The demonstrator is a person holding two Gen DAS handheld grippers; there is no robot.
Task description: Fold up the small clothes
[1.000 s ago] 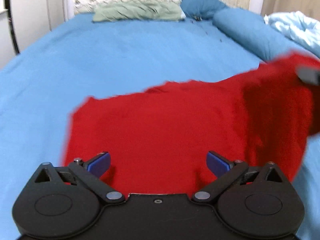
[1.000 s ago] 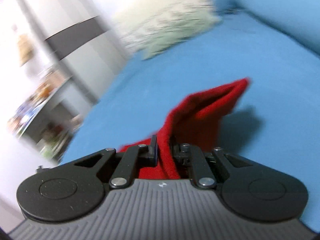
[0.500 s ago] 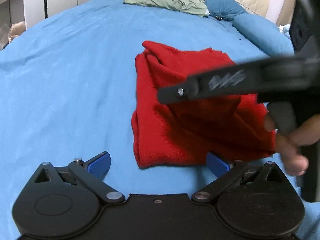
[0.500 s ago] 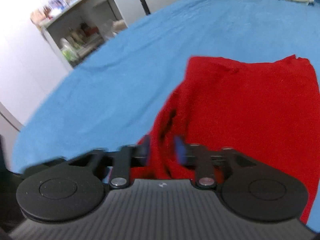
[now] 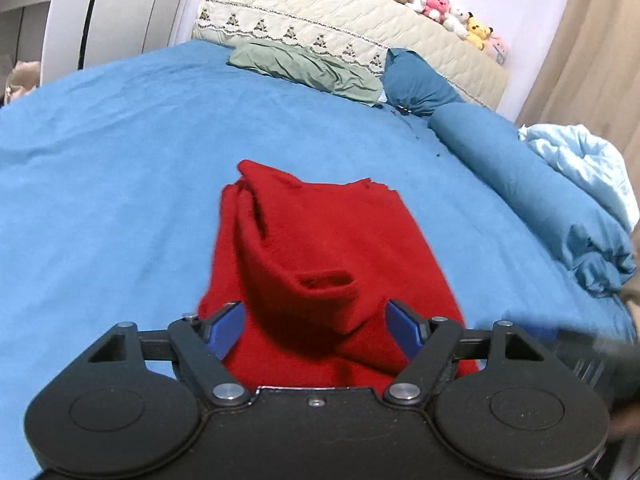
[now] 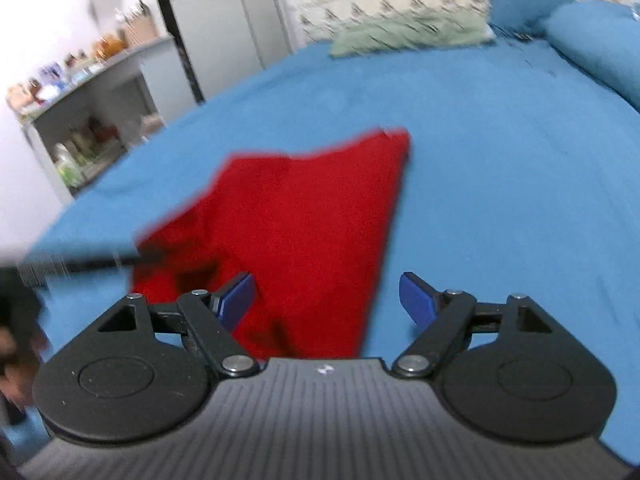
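Observation:
A red knit garment (image 5: pixel 320 256) lies folded over itself on the blue bed sheet (image 5: pixel 112 184), with a loose raised flap near me. My left gripper (image 5: pixel 316 332) is open, its blue pads on either side of the garment's near end, holding nothing. In the right wrist view the garment (image 6: pixel 296 232) lies ahead and left. My right gripper (image 6: pixel 328 300) is open and empty, its left pad over the cloth's right edge and its right pad over bare sheet.
A green pillow (image 5: pixel 304 68), a dark blue pillow (image 5: pixel 420 84) and a blue bolster (image 5: pixel 532 196) lie at the bed's head and right side, with a pale blue duvet (image 5: pixel 584 168). Shelves with bottles (image 6: pixel 76 120) stand left of the bed.
My right gripper let go of the red garment and opened, drawing back to the right. The garment went from spread out to folded in half. My left gripper stayed open and came close to its near end.

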